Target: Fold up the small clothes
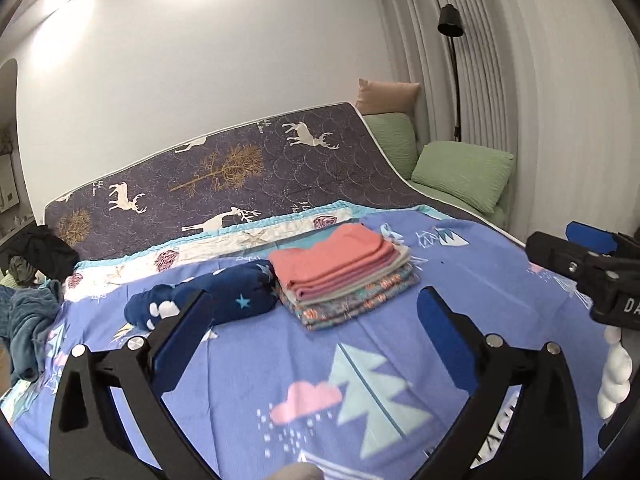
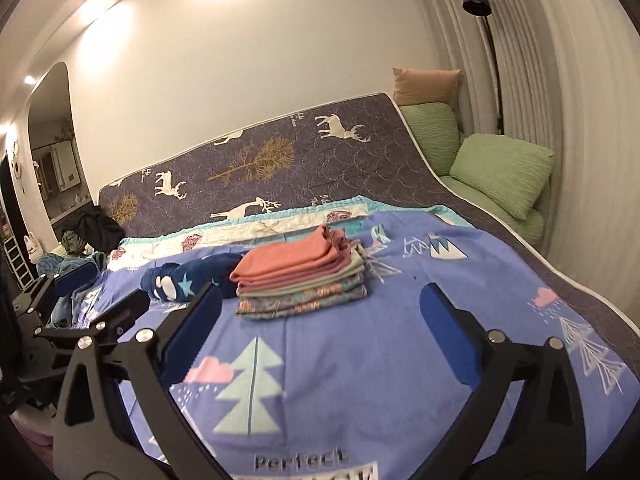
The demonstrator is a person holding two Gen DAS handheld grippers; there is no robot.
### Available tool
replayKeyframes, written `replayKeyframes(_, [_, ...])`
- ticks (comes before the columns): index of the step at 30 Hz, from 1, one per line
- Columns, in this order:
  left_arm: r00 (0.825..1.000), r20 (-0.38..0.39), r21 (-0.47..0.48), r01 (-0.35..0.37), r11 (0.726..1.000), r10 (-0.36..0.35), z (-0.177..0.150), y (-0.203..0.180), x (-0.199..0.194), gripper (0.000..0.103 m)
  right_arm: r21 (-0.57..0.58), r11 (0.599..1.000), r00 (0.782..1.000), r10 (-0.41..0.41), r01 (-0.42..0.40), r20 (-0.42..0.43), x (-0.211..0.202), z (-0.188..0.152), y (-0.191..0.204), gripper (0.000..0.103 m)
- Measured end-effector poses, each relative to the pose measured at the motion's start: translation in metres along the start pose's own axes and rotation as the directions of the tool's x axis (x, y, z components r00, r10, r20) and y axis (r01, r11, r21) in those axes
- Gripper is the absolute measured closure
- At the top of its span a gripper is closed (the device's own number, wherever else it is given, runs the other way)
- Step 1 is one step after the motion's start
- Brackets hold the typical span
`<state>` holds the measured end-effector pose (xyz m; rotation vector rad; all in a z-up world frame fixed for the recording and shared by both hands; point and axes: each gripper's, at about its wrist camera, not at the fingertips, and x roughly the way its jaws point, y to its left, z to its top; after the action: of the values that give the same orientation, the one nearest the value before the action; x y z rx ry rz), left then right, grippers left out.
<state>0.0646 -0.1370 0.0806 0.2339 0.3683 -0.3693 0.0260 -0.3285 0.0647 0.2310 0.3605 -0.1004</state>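
A stack of several folded small clothes (image 1: 344,276) (image 2: 300,276), a coral piece on top and patterned teal ones beneath, lies on the blue tree-print bedsheet (image 1: 360,364) (image 2: 340,360). A navy star-print garment (image 1: 240,294) (image 2: 180,280) is bundled just left of the stack, touching it. My left gripper (image 1: 314,300) hovers open in front of the stack, nothing between its blue pads. My right gripper (image 2: 320,292) is also open and empty, short of the stack. In the left wrist view the right gripper's tip (image 1: 580,264) shows at the right edge.
A dark quilted deer-print mattress (image 1: 240,168) leans up behind the sheet. Green pillows (image 1: 464,176) and a black floor lamp (image 1: 452,24) stand at the right by the curtain. Dark and blue-grey clothes (image 1: 36,256) are heaped off the bed's left side.
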Motion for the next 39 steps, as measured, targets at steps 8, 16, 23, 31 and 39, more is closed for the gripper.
replayKeyframes(8, [0.999, -0.032, -0.040, -0.044, 0.998, 0.042, -0.015, 0.001, -0.047, 0.001, 0.039, 0.999, 1.000, -0.024, 0.024, 0.000, -0.047, -0.020, 0.006, 0.002])
replayKeyframes(16, [0.999, -0.028, -0.108, -0.022, 0.994, 0.019, -0.033, 0.018, -0.080, 0.001, -0.004, 0.998, 0.998, -0.065, 0.065, -0.006, -0.072, -0.035, 0.029, 0.002])
replayKeyframes(23, [0.999, -0.035, -0.135, -0.012, 0.991, 0.007, -0.044, 0.027, -0.097, 0.001, -0.021, 0.998, 0.998, -0.055, 0.054, -0.040, -0.082, -0.043, 0.046, 0.002])
replayKeyframes(31, [0.998, -0.055, -0.159, -0.018, 0.987, 0.009, -0.057, 0.037, -0.103, 0.001, -0.034, 0.998, 0.996, -0.060, 0.058, -0.065, -0.086, -0.051, 0.057, 0.002])
replayKeyframes(39, [0.995, -0.102, -0.168, -0.025, 0.985, 0.008, -0.065, 0.037, -0.096, 0.001, -0.024, 0.998, 0.992, -0.069, 0.066, -0.107, -0.080, -0.058, 0.057, 0.002])
